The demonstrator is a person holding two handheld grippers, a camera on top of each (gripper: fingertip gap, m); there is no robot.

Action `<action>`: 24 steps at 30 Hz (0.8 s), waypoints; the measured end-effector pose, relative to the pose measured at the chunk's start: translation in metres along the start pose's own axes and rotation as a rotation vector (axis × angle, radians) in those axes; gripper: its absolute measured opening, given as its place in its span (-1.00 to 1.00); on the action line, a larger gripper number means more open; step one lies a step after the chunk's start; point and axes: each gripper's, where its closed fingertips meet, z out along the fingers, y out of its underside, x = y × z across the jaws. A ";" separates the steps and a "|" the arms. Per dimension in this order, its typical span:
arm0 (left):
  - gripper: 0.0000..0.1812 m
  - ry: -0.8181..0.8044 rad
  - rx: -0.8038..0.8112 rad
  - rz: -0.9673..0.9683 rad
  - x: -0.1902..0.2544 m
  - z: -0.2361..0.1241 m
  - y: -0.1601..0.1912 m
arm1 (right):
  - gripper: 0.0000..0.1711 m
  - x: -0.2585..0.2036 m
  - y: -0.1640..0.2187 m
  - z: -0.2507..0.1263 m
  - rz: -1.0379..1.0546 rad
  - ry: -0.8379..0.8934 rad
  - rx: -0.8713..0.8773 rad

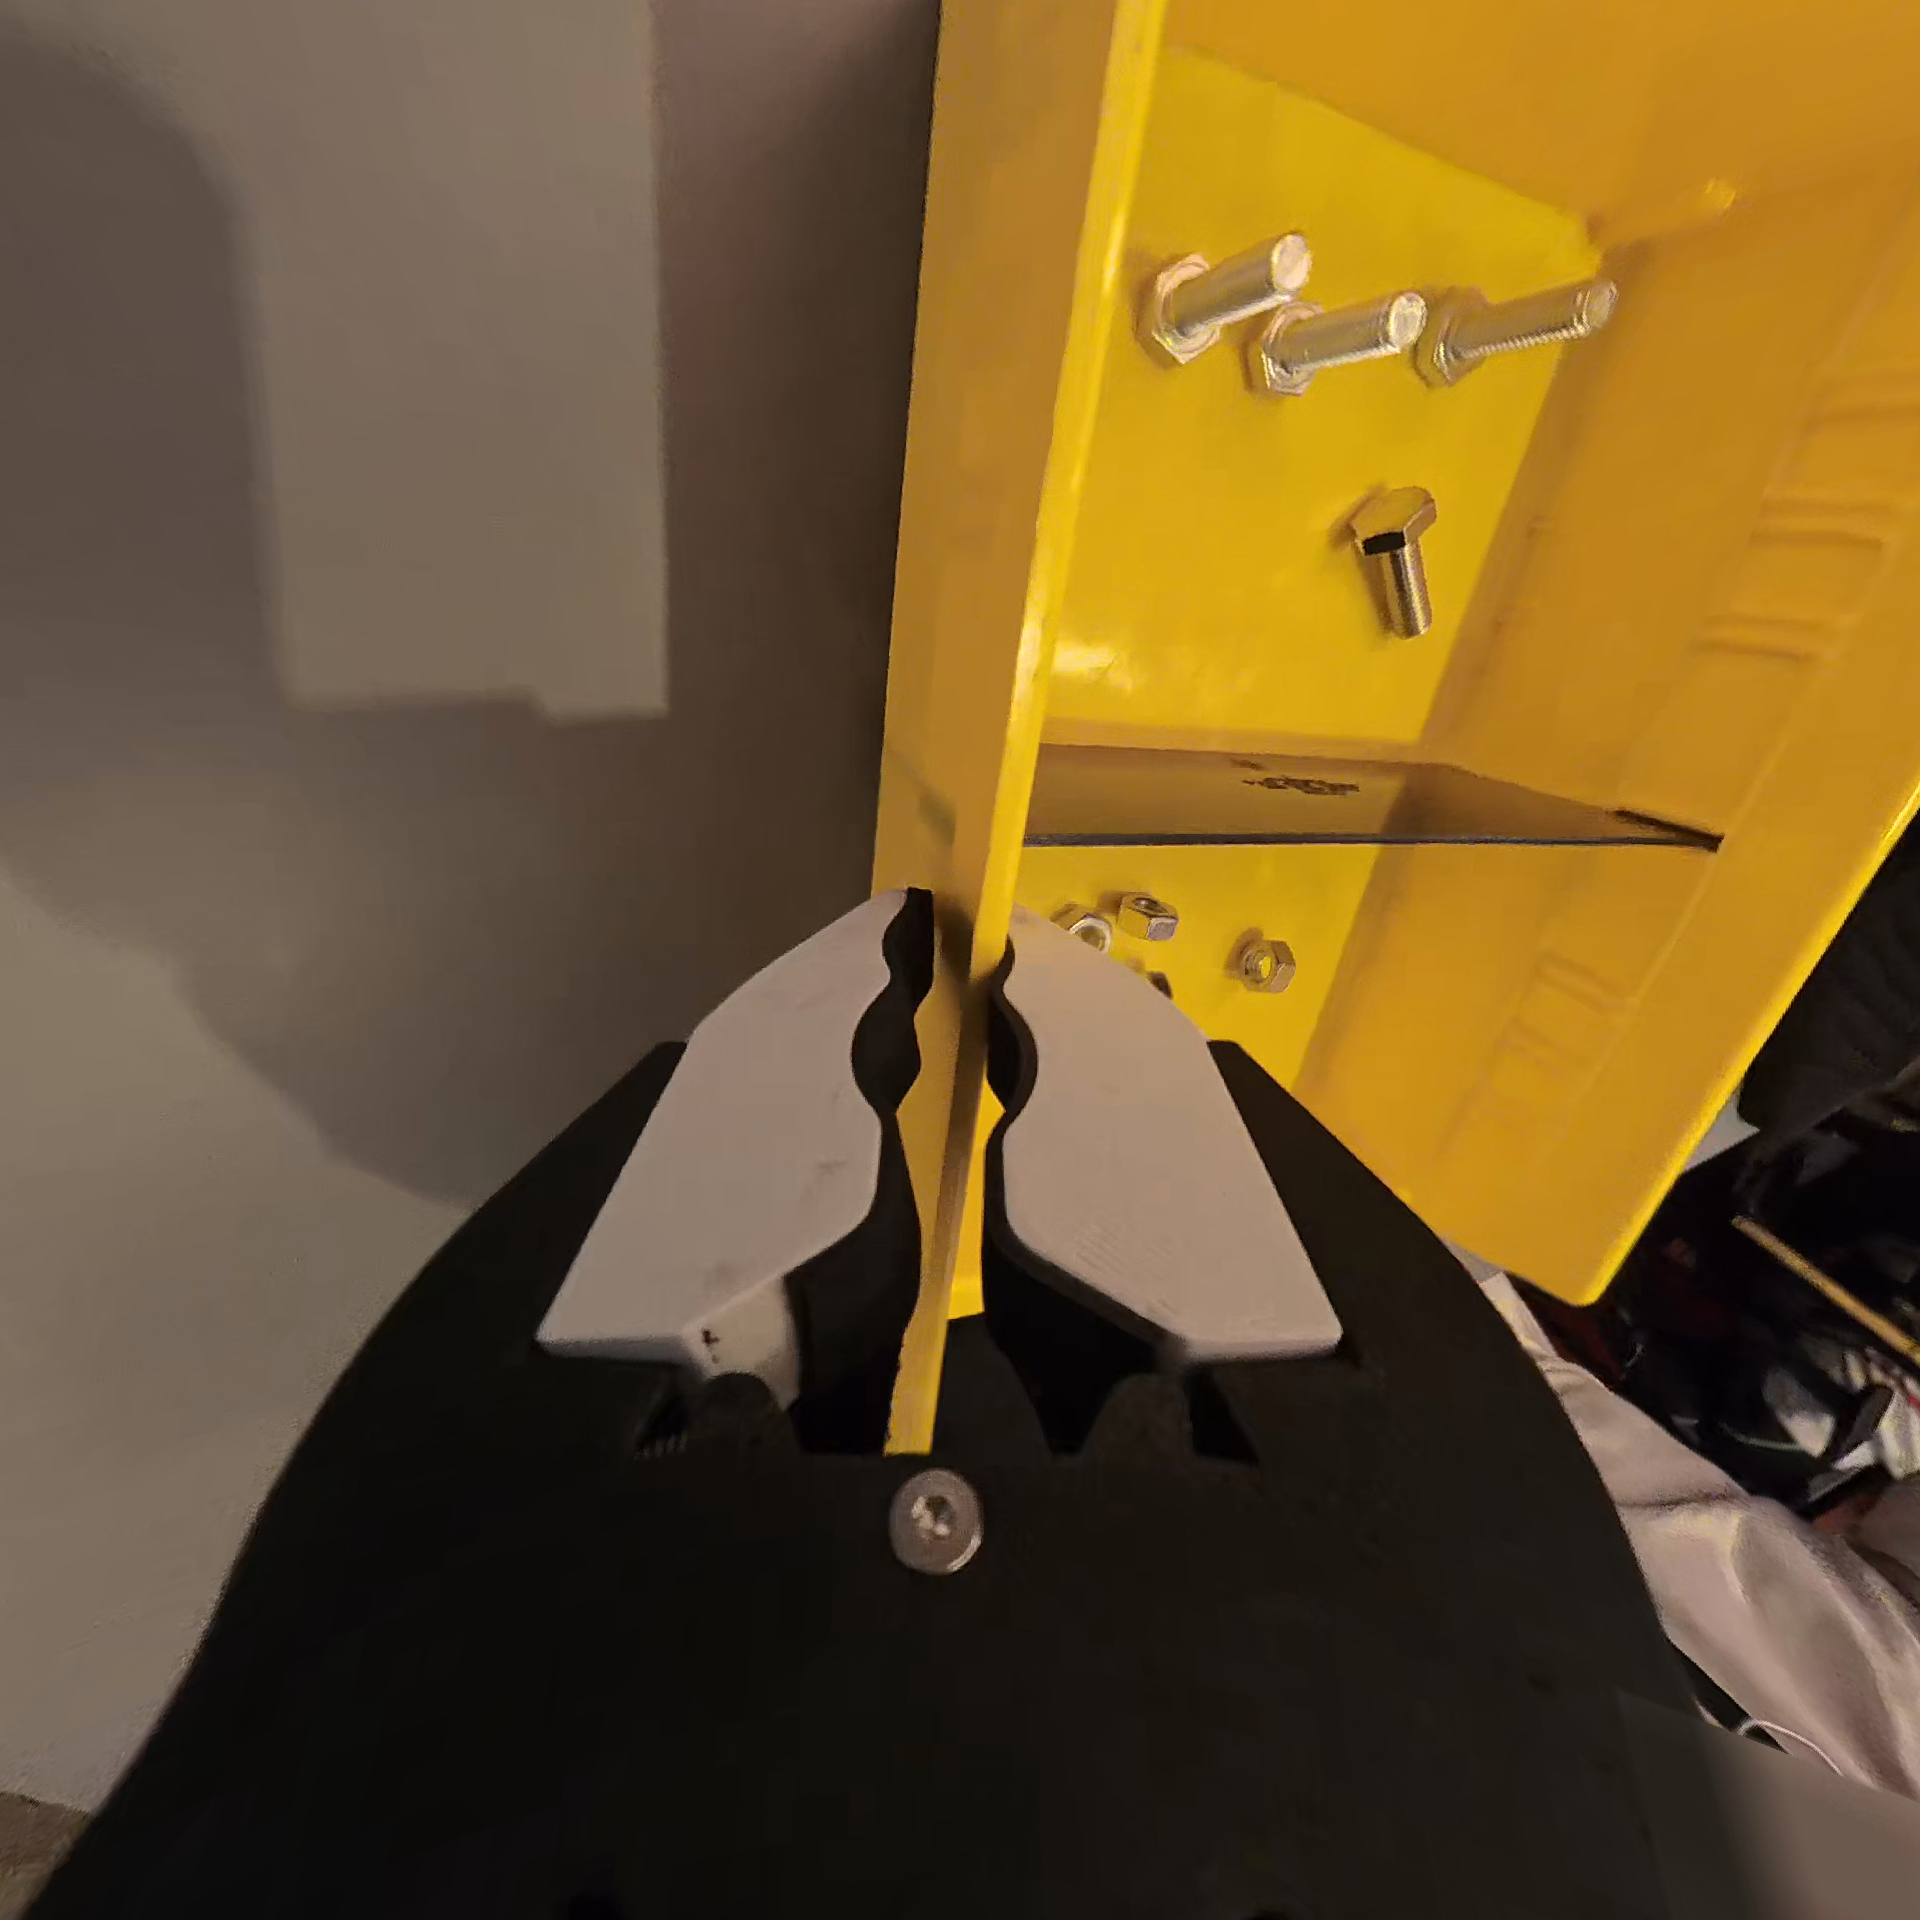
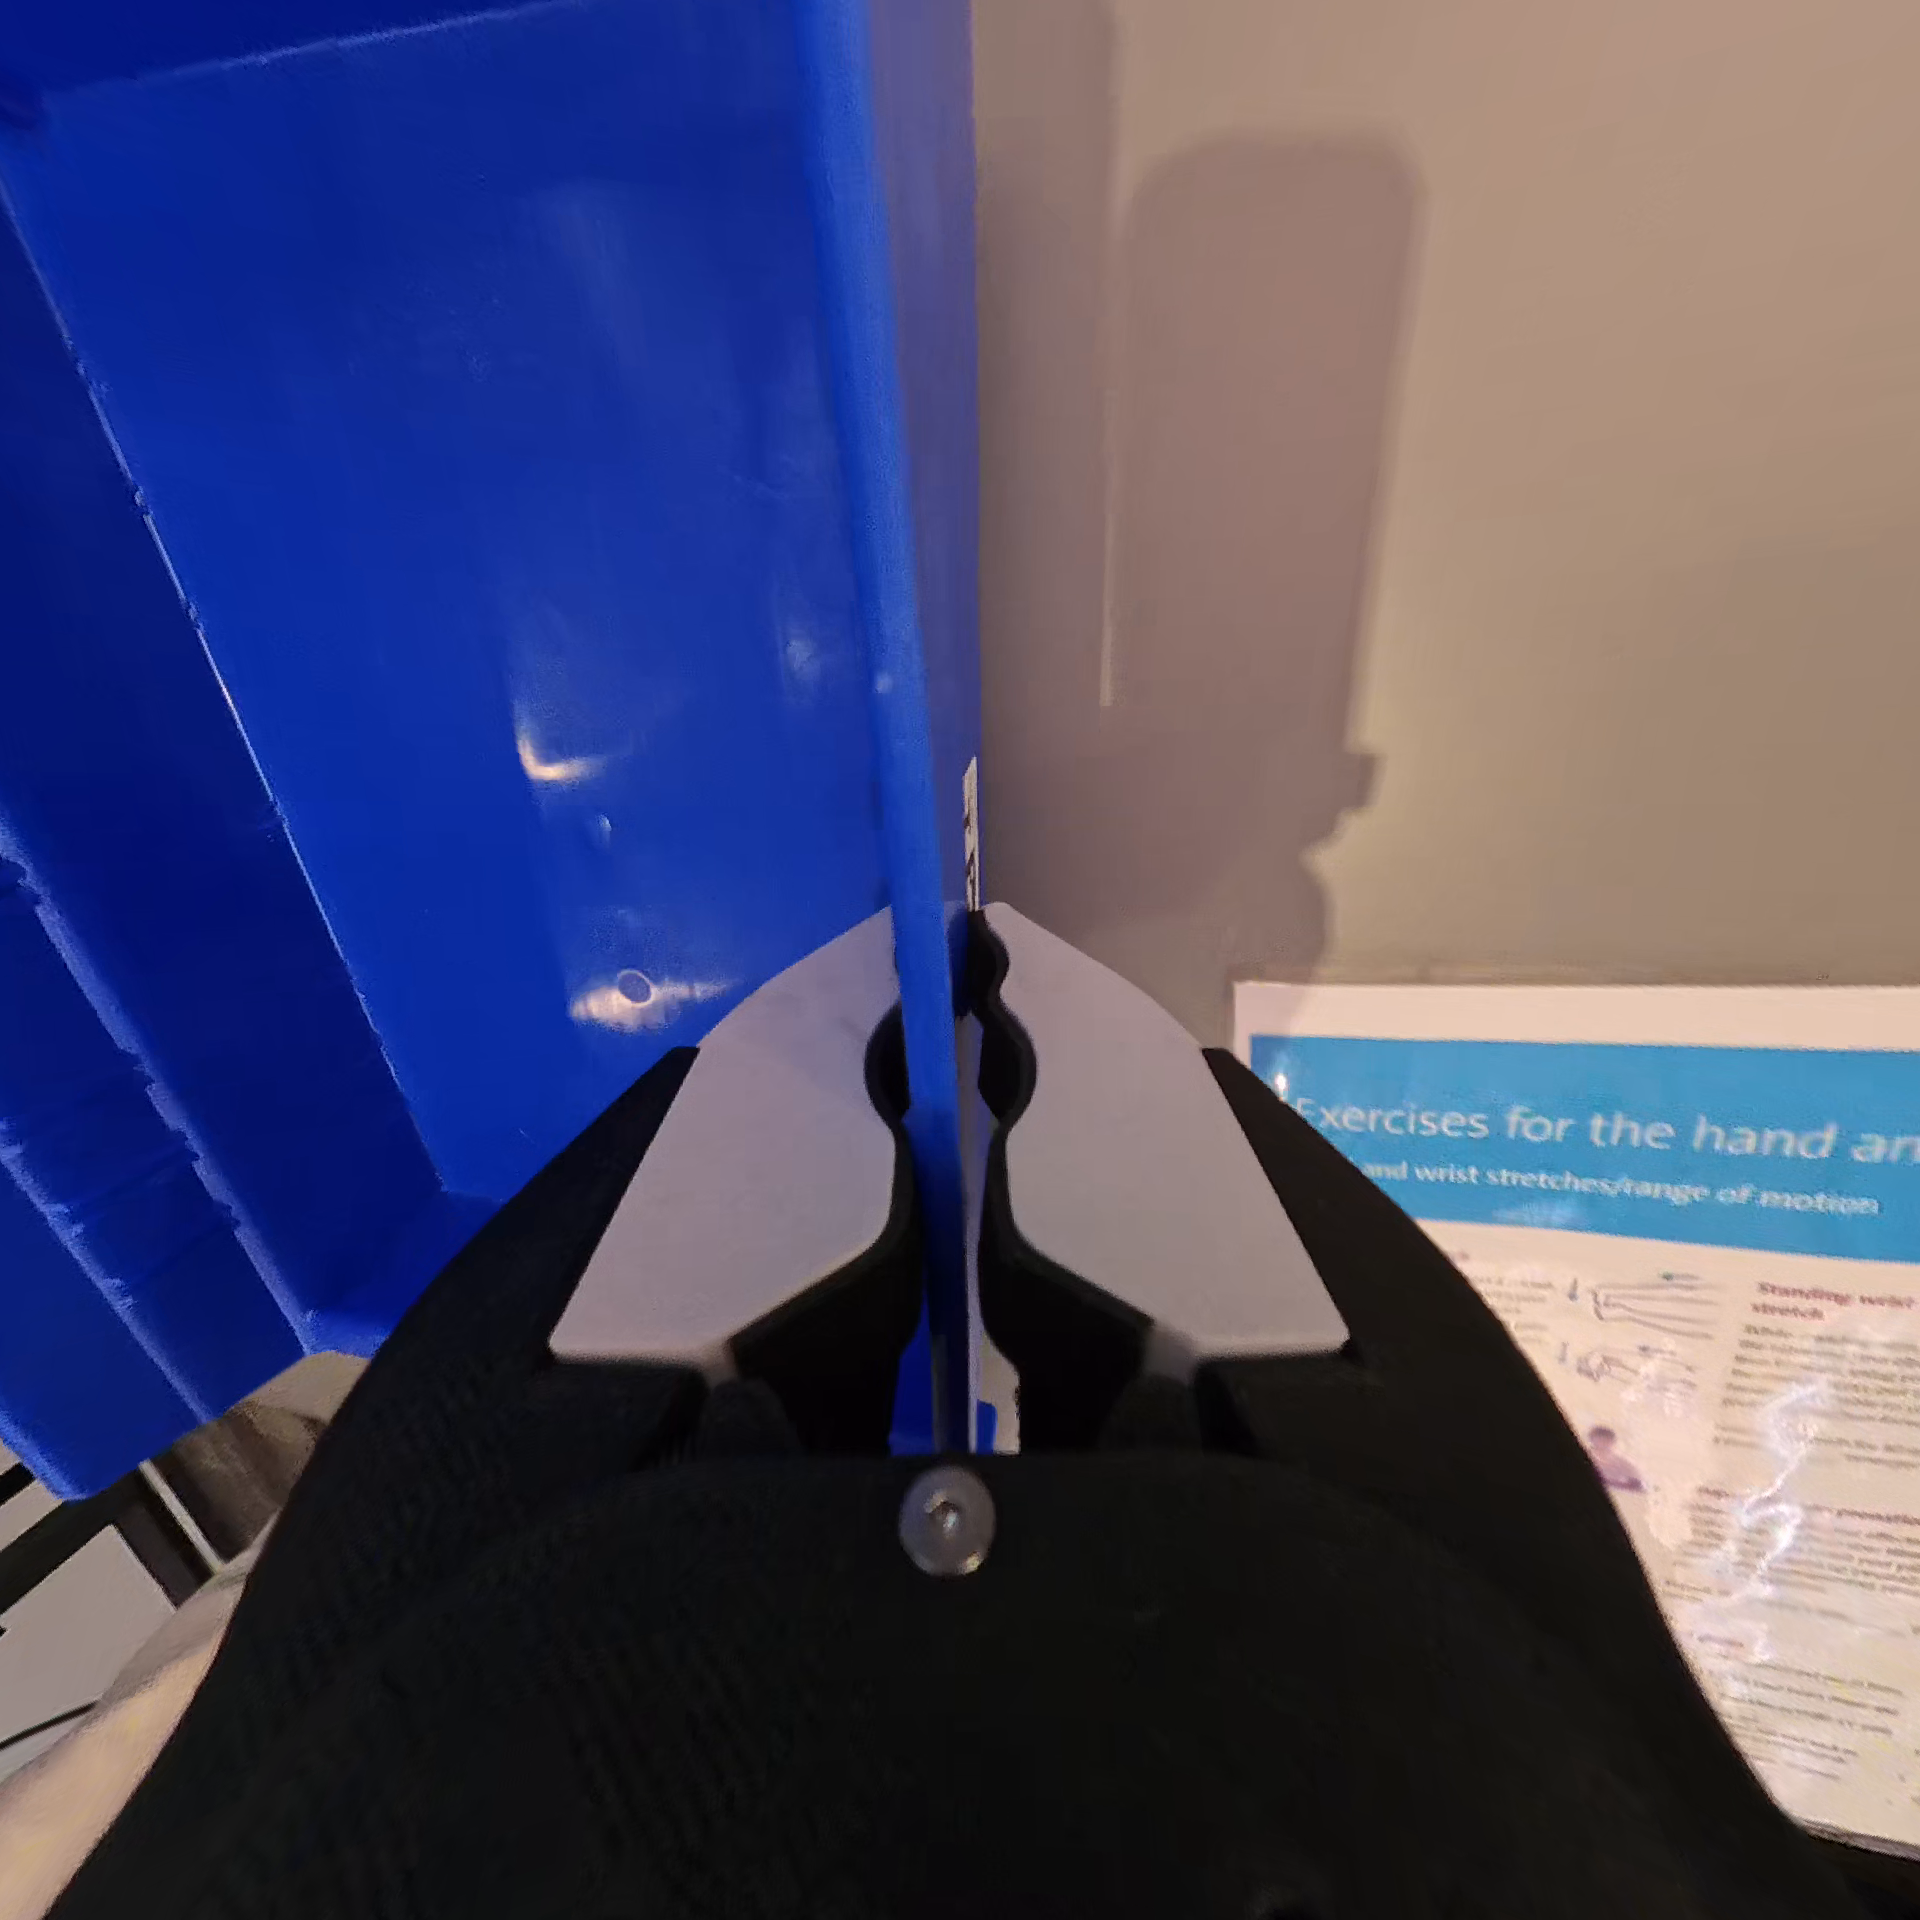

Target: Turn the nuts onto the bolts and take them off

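My left gripper is shut on the side wall of a yellow bin and holds it up off the surface. In its far compartment lie three bolts with nuts on them and one bare bolt. Behind a dark divider, the near compartment holds several loose nuts. My right gripper is shut on the side wall of a blue bin, also held up. The part of the blue bin's inside that shows holds nothing.
A plain beige wall stands close behind both bins. A laminated sheet with a blue header lies at the right in the right wrist view. Dark clutter and white cloth show at the lower right in the left wrist view. Spacing between my two grippers at the tips: around 60 centimeters.
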 end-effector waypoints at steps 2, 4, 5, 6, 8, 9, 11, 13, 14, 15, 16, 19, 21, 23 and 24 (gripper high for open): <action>-0.92 -0.007 0.013 -0.035 -0.022 -0.009 0.010 | -0.91 -0.004 -0.003 0.008 -0.015 0.016 -0.011; -0.93 -0.025 0.019 -0.055 -0.042 -0.017 0.020 | -0.91 -0.009 -0.006 0.015 -0.027 0.026 -0.021; -0.93 -0.036 0.023 -0.063 -0.051 -0.020 0.025 | -0.91 -0.011 -0.006 0.018 -0.033 0.027 -0.027; -0.93 -0.046 0.027 -0.075 -0.060 -0.024 0.030 | -0.91 -0.012 -0.007 0.021 -0.038 0.029 -0.033; -0.93 -0.059 0.031 -0.095 -0.075 -0.030 0.039 | -0.91 -0.015 -0.008 0.025 -0.045 0.033 -0.041; -0.93 -0.058 0.035 -0.109 -0.081 -0.032 0.043 | -0.91 -0.016 -0.009 0.026 -0.048 0.037 -0.044; -0.93 -0.052 0.045 -0.122 -0.089 -0.036 0.049 | -0.91 -0.018 -0.010 0.028 -0.057 0.046 -0.054; -0.93 -0.050 0.057 -0.128 -0.096 -0.039 0.052 | -0.91 -0.020 -0.011 0.028 -0.064 0.051 -0.057; -0.93 -0.047 0.062 -0.130 -0.098 -0.039 0.053 | -0.91 -0.022 -0.011 0.028 -0.065 0.052 -0.060; -0.93 -0.041 0.066 -0.135 -0.100 -0.040 0.054 | -0.91 -0.023 -0.010 0.029 -0.065 0.053 -0.064; -0.93 -0.034 0.068 -0.139 -0.101 -0.041 0.055 | -0.91 -0.023 -0.010 0.029 -0.065 0.055 -0.067; -0.92 -0.023 0.075 -0.151 -0.105 -0.042 0.057 | -0.91 -0.023 -0.010 0.029 -0.061 0.061 -0.068; -0.93 -0.026 0.085 -0.167 -0.108 -0.044 0.058 | -0.91 -0.023 -0.011 0.029 -0.053 0.061 -0.067; -0.92 -0.023 0.096 -0.181 -0.111 -0.045 0.058 | -0.91 -0.021 -0.011 0.028 -0.047 0.063 -0.064; -0.92 -0.019 0.099 -0.186 -0.112 -0.045 0.058 | -0.91 -0.020 -0.011 0.028 -0.045 0.065 -0.062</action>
